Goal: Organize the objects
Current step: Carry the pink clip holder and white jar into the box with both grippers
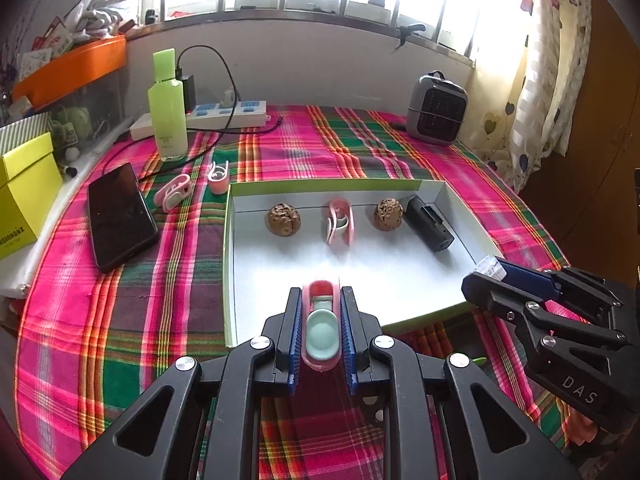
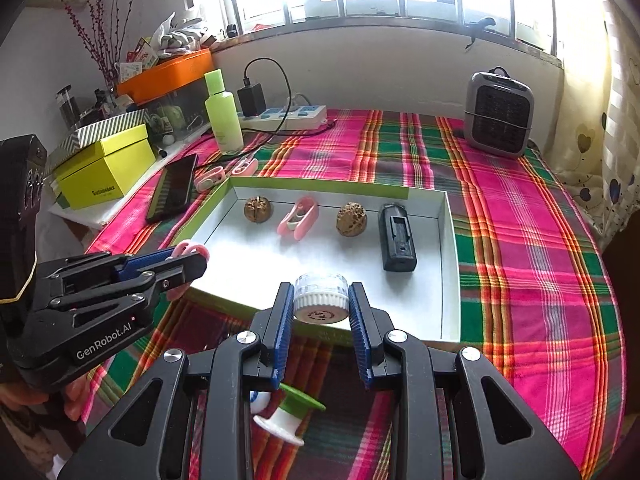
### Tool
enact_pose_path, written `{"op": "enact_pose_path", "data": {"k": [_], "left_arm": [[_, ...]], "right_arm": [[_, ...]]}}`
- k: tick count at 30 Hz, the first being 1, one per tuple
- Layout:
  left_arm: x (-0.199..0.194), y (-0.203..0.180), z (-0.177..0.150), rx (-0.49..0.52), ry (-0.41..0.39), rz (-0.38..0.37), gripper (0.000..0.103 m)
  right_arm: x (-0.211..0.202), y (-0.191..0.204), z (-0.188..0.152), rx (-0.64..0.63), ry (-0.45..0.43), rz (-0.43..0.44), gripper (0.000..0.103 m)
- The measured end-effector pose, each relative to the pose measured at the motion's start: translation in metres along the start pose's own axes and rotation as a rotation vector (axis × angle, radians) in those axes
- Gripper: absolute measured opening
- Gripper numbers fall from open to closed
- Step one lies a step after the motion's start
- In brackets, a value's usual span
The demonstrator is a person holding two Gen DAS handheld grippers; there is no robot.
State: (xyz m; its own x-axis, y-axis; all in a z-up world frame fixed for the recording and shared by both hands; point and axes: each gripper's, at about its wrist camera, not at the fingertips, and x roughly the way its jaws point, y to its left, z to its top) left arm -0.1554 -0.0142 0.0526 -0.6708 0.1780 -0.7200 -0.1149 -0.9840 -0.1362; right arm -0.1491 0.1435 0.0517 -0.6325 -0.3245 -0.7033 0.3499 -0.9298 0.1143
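Note:
A shallow white tray with a green rim lies on the plaid cloth. In it sit two walnuts, a pink clip and a black battery pack. My left gripper is shut on a pink and mint clip, above the tray's near edge. My right gripper is shut on a small clear jar with a white ribbed lid, also over the near edge. Each gripper shows in the other's view, the right and the left.
Two more pink clips and a black phone lie left of the tray. A green bottle, power strip, yellow box and small heater stand around. A green and white spool lies under my right gripper.

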Motion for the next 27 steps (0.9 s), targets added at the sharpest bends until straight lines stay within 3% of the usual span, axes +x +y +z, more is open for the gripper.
{"op": "enact_pose_path", "data": {"k": [27], "left_arm": [[0.061,0.017,0.031,0.010,0.061,0.019,0.016]], "right_arm": [[0.070,0.009,0.027,-0.024,0.091,0.021,0.029]]}}
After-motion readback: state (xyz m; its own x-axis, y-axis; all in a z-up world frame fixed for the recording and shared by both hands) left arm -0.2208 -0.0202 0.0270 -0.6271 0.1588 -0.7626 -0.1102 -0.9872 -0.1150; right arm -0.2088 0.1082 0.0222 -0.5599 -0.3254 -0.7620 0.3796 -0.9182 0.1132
